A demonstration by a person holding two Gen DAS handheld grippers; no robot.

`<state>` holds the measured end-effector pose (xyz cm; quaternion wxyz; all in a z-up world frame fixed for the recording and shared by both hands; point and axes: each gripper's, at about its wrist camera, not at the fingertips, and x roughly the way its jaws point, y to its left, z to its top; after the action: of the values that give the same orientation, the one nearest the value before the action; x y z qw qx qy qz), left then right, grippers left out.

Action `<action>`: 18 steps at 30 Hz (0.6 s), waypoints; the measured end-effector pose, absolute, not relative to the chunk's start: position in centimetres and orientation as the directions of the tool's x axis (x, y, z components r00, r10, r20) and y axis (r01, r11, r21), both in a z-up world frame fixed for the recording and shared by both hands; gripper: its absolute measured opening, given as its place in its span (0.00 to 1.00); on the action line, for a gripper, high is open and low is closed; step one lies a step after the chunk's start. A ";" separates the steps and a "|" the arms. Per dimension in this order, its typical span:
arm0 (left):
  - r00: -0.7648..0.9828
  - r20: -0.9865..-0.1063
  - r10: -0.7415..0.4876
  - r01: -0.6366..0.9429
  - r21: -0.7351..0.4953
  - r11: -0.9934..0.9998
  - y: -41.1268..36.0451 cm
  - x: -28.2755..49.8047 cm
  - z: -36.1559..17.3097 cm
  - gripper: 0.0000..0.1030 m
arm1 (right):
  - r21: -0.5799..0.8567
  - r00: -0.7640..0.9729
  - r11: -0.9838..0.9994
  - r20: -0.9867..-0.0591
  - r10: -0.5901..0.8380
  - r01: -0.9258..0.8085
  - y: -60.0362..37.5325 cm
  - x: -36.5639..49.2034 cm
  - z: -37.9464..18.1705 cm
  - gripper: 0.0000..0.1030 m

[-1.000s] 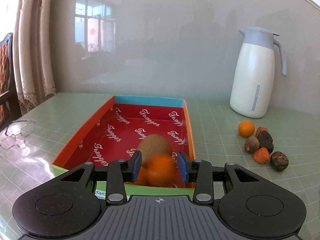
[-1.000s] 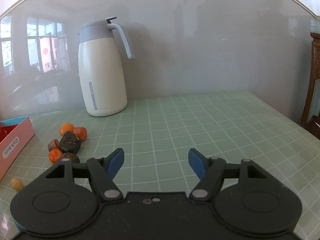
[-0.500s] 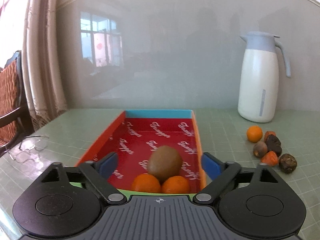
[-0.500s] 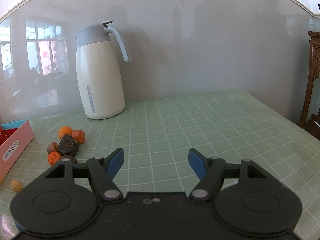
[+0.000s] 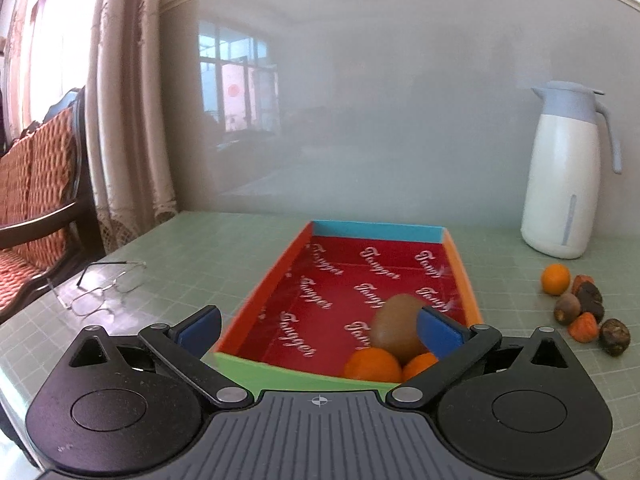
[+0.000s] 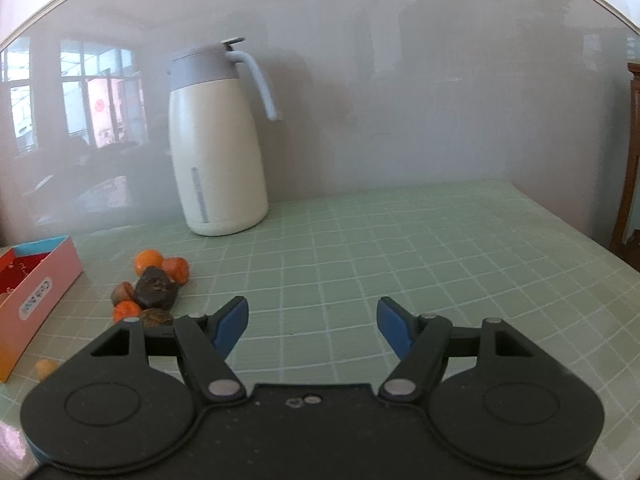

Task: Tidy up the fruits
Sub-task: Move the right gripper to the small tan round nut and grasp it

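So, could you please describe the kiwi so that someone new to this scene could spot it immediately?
Start at the long cardboard tray with the red printed floor, left of the white jug. At its near end three fruits lie bunched together. The kiwi is the brown, egg-shaped one just behind the two small oranges, bigger and duller than either.

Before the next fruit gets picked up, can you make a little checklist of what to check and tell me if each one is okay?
1. Left tool let go: ok, its jaws have just been opening, nothing pinched.
2. Kiwi and two oranges inside the red box: ok.
3. Right tool open and empty: ok.
4. All fruit boxed: not ok, a fruit pile sits on the table.
5. Jug upright, apart from the pile: ok.
6. Pile fruit fresh: cannot tell.
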<state>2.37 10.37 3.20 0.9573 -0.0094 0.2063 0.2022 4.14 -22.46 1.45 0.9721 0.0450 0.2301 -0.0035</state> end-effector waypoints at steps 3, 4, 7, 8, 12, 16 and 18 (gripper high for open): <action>0.826 -0.403 0.394 -0.404 0.065 0.913 11.2 2.0 3.1 1.00 | 0.087 0.892 0.996 -0.450 0.038 0.002 -21.4 4.3 1.5 0.69; 0.824 -0.405 0.396 -0.407 0.065 0.911 11.4 1.9 3.1 1.00 | 0.086 0.892 0.996 -0.451 0.046 -0.009 -20.9 4.3 1.5 0.69; 0.816 -0.419 0.397 -0.411 0.061 0.910 12.1 1.8 2.9 1.00 | 0.079 0.888 0.996 -0.454 0.075 -0.044 -19.3 4.5 1.4 0.69; 0.816 -0.419 0.398 -0.414 0.056 0.909 12.3 1.7 2.9 1.00 | 0.076 0.887 0.996 -0.455 0.082 -0.054 -18.8 4.5 1.3 0.69; 0.817 -0.417 0.399 -0.423 0.038 0.905 13.0 1.4 2.9 1.00 | 0.061 0.881 0.994 -0.459 0.113 -0.096 -16.8 4.5 1.1 0.69; 0.815 -0.418 0.402 -0.429 0.032 0.903 13.5 1.2 2.9 1.00 | 0.053 0.875 0.990 -0.463 0.141 -0.131 -15.4 4.5 1.1 0.69; 0.812 -0.418 0.407 -0.433 0.034 0.901 13.7 1.0 2.9 1.00 | 0.054 0.872 0.988 -0.464 0.156 -0.148 -14.8 4.4 1.1 0.69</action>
<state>1.04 13.73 2.87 0.9514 -0.0312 0.2125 0.2207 4.36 -14.81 1.06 0.9675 0.0084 0.2403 0.0785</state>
